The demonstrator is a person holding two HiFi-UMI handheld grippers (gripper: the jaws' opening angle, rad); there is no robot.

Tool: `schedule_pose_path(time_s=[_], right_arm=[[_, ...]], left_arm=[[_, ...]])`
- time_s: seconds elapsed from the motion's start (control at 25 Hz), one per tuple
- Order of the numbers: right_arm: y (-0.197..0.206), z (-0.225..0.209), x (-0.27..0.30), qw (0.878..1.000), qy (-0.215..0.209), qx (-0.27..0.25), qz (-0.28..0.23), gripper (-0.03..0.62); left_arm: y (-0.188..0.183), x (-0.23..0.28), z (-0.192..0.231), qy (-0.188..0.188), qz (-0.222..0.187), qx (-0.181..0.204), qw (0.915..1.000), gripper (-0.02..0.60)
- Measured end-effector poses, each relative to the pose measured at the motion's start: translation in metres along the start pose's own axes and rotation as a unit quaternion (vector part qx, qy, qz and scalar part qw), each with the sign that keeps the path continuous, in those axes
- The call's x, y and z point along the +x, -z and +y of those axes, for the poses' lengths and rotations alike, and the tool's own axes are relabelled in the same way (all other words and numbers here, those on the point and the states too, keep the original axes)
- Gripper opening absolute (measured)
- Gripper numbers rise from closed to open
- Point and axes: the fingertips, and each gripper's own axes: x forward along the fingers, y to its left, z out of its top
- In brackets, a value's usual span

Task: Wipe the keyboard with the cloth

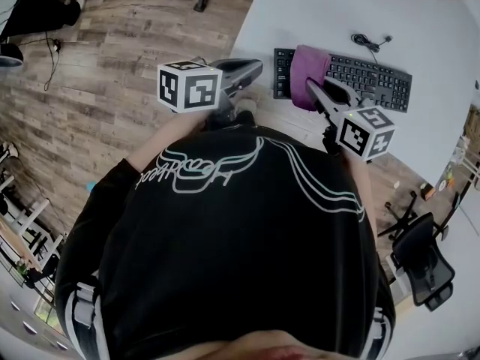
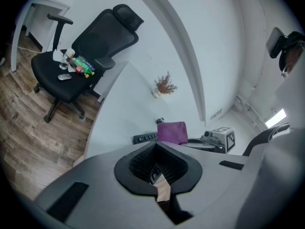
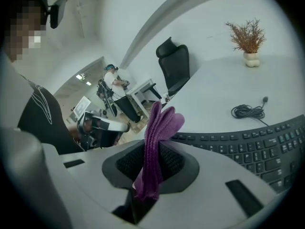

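I find the flat black keyboard [image 1: 367,79] close to the white table's [image 1: 330,10] near edge, open top beyond; right gripper [image 1: 313,88] clamps the purple knit cloth [image 1: 309,64] on its left end, left gripper [image 1: 255,67] closed, empty, at the edge.

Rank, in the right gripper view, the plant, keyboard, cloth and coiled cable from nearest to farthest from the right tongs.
1. Cloth, pinched in the right tongs.
2. Keyboard, just beyond, at right.
3. Coiled cable, behind the keyboard.
4. Plant, farthest back, upper right.
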Motion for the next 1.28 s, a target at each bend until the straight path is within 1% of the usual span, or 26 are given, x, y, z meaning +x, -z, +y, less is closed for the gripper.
schedule_pose_path(time_s=[0.28,0.4,0.6,0.76,1.12,1.28], right_arm=[[0.004,0.024,0.035,0.999,-0.043,-0.004,0.021,0.061],[0.008,0.026,0.047,0.998,-0.049,-0.010,0.035,0.060],[0.017,0.018,0.061,0.998,-0.041,-0.008,0.054,0.060],[0.021,0.012,0.064,0.998,-0.035,-0.004,0.060,0.061],[0.023,0.005,0.063,0.997,-0.015,-0.023,0.076,0.060],[0.025,-0.004,0.057,0.997,-0.004,-0.023,0.080,0.061]], left_arm=[[0.000,-0.009,0.011,-0.012,-0.008,-0.007,0.9999,0.000],[-0.002,-0.011,0.014,-0.015,-0.011,-0.008,0.9998,0.000],[-0.004,-0.011,0.019,-0.017,-0.012,-0.013,0.9997,0.000],[-0.005,-0.009,0.022,-0.018,-0.009,-0.014,0.9997,0.000],[-0.005,-0.008,0.022,-0.015,-0.004,-0.015,0.9998,0.000],[-0.006,-0.006,0.020,-0.009,-0.003,-0.014,0.9999,0.000]])
